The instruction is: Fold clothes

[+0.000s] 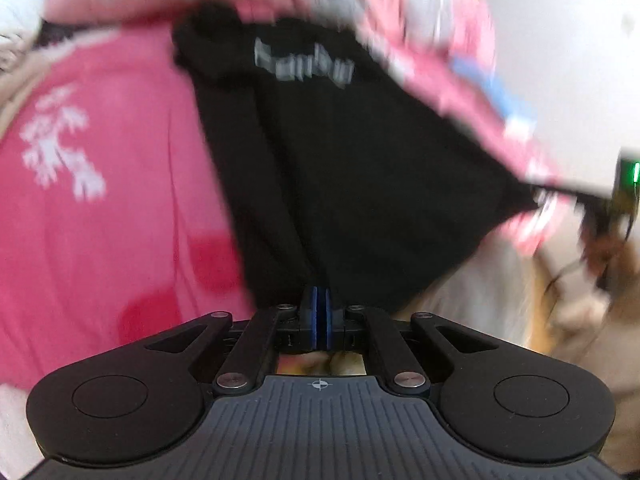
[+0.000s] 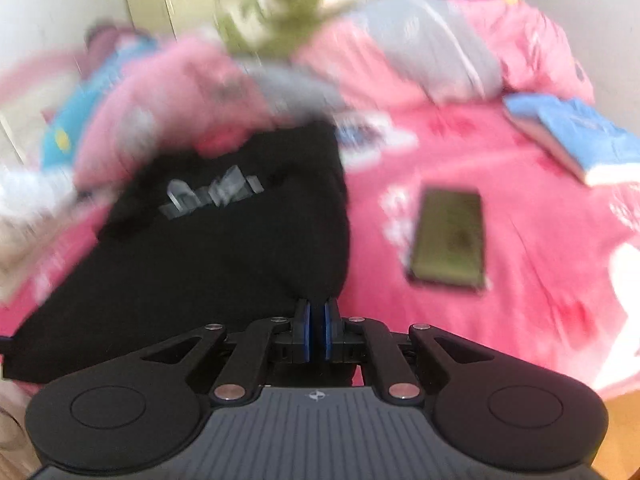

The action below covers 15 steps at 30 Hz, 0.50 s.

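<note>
A black garment (image 1: 340, 168) with grey lettering hangs stretched over a pink bedspread (image 1: 100, 208). My left gripper (image 1: 319, 300) is shut on its lower edge, blue pads pressed together with cloth between them. In the right wrist view the same black garment (image 2: 208, 248) spreads to the left, and my right gripper (image 2: 316, 312) is shut on its near corner. The other gripper (image 1: 628, 184) shows at the far right of the left wrist view, holding the stretched corner. Both views are motion-blurred.
On the pink bedspread (image 2: 500, 320) lie a dark phone (image 2: 450, 236) and a blue book (image 2: 576, 140). A rumpled pink and grey quilt (image 2: 420, 52), a green plush toy (image 2: 276, 12) and a blue item (image 2: 76, 116) sit at the back.
</note>
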Available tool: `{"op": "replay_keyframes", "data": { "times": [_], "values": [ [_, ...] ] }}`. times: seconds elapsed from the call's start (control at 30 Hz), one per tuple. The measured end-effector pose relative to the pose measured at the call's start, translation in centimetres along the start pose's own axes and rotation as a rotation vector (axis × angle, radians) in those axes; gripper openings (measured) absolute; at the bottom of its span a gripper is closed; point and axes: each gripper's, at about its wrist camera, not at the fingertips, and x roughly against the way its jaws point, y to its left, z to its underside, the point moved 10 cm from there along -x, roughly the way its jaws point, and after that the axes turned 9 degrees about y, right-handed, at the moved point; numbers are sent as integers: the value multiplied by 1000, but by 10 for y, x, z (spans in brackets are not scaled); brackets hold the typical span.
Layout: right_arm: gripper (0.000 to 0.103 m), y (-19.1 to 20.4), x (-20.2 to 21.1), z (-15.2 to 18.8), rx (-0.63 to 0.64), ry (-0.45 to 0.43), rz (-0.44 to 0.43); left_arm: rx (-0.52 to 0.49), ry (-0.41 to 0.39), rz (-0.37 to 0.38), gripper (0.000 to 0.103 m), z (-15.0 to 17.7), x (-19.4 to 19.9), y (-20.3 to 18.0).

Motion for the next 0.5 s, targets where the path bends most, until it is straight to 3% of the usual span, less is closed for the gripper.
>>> {"op": "replay_keyframes", "data": {
  "times": [0.13, 0.17, 0.2, 0.27, 0.3, 0.4, 0.5],
  "values": [
    [14, -4, -2, 8, 25, 17, 70, -1, -23, -38, 12, -6, 10, 9],
    [21, -5, -2, 10, 31, 21, 87, 0, -53, -48, 19, -12, 19, 13],
    [32, -6, -2, 12, 37, 25, 105, -2, -90, -66, 34, -20, 29, 18],
    [42, -8, -3, 16, 49, 33, 140, -11, -168, -117, 59, -39, 46, 29],
    [42, -3, -1, 8, 52, 9, 116, -22, -206, -152, 68, -51, 50, 32],
    [42, 16, -1, -18, 51, -60, 10, -79, -311, -241, 79, -92, 49, 36],
    [42, 53, -39, -35, 49, -47, -131, -128, -346, -292, 91, -135, 21, 34]
  ]
}}
